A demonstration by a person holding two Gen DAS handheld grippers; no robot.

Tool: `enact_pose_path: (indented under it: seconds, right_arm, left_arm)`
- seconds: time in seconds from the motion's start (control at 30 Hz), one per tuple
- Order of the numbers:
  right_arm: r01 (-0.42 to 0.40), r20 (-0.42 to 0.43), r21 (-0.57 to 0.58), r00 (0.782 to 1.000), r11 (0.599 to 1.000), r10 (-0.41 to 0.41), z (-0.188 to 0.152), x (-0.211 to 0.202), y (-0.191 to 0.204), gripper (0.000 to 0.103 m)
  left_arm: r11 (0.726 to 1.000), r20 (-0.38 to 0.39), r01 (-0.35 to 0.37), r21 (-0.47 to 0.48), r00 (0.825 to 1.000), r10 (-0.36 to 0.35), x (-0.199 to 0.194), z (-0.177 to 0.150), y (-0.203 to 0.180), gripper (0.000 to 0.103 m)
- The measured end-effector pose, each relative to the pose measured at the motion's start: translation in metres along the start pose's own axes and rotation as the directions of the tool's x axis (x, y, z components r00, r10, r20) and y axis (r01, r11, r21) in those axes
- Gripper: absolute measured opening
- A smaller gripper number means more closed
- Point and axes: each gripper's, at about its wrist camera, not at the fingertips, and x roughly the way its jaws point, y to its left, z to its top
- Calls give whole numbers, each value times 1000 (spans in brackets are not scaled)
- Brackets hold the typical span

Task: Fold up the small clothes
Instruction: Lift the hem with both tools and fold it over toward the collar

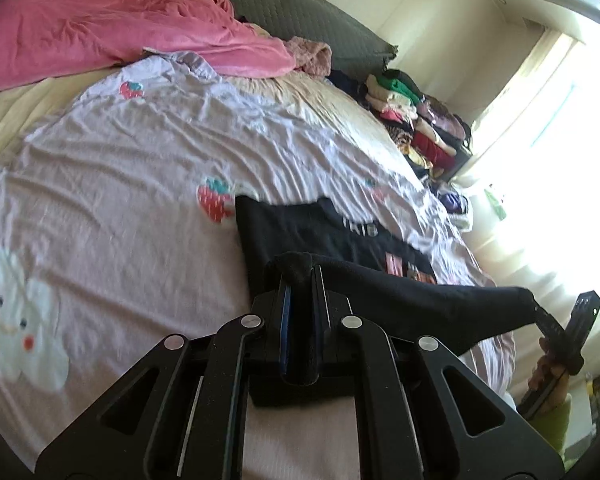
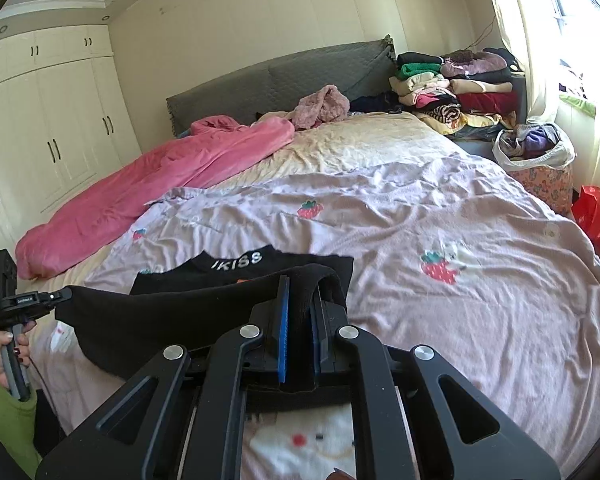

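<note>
A small black top (image 1: pixel 300 224) with white lettering lies partly on the lilac strawberry-print sheet (image 1: pixel 140 160). Its near edge is lifted and stretched between both grippers. In the left wrist view my left gripper (image 1: pixel 300 276) is shut on one bunched corner of that edge. The right gripper (image 1: pixel 534 306) pinches the other corner at the far right. In the right wrist view my right gripper (image 2: pixel 300 284) is shut on a fold of the black top (image 2: pixel 172 312). The left gripper (image 2: pixel 62 294), held by a hand, grips the opposite end at the left.
A pink blanket (image 2: pixel 140 192) lies along the bed's left side. Stacks of folded clothes (image 2: pixel 452 84) sit at the head, by the grey headboard (image 2: pixel 280 76). A basket of clothes (image 2: pixel 536 152) and a red bag (image 2: pixel 596 216) stand right of the bed; a wardrobe (image 2: pixel 40 120) is left.
</note>
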Motion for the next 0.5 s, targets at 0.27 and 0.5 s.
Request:
enact_pose_path:
  seconds: [0.27,0.5]
  right_arm:
    - [26,-27,20,999,999,-26,22,39,-8,8]
    - [70,-86,31,994,997,-67,25,83,-15,8]
  left_arm:
    - [999,17,-12,-29,1000,13,28,23,3,3]
    - [997,5,-27,-72,1000,28,60,27,19,3]
